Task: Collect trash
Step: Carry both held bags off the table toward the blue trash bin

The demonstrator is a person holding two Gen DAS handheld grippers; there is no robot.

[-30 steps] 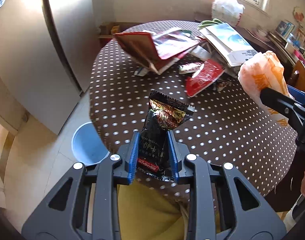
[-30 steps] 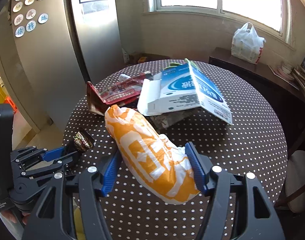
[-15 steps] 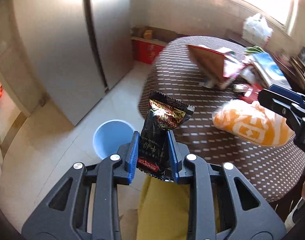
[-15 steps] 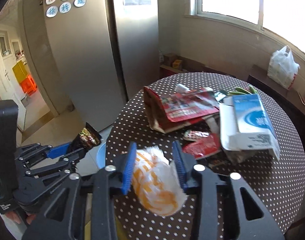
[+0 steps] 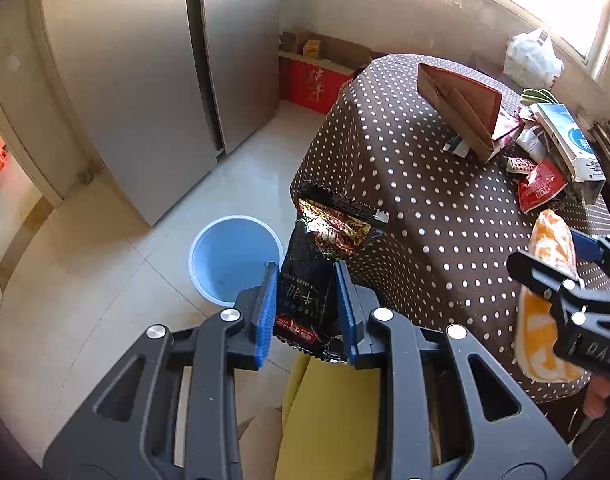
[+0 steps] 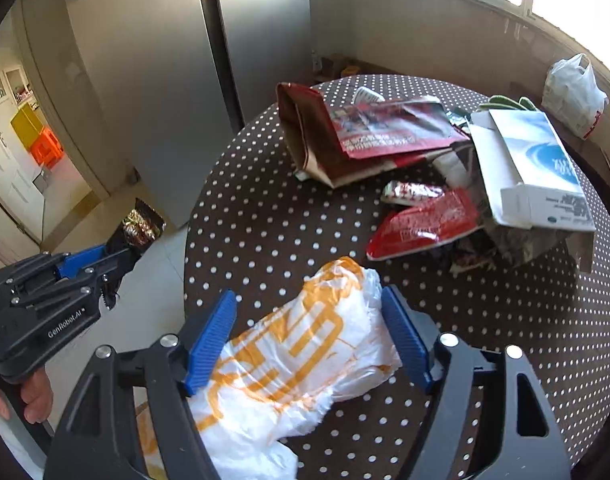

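My left gripper point(image 5: 305, 300) is shut on a black snack wrapper point(image 5: 325, 256) and holds it in the air beside the table edge, just right of a light blue bin point(image 5: 235, 258) on the floor. My right gripper point(image 6: 309, 332) is shut on an orange-and-white plastic bag point(image 6: 301, 356), held over the near part of the brown polka-dot table point(image 6: 265, 240). The bag also shows at the right of the left wrist view point(image 5: 545, 304). The left gripper with the wrapper point(image 6: 139, 228) shows at the left of the right wrist view.
More trash lies on the table: a red paper bag point(image 6: 365, 136), a red wrapper point(image 6: 421, 224), a small white-and-red wrapper point(image 6: 411, 192) and a blue-and-white box point(image 6: 533, 168). A steel fridge point(image 5: 145, 80) stands left. A red box point(image 5: 313, 82) sits by the wall.
Both grippers have swung left, away from the table centre. The blue bin is now closer and just left of the wrapper. The right gripper's blue pads stand wider around the orange bag.
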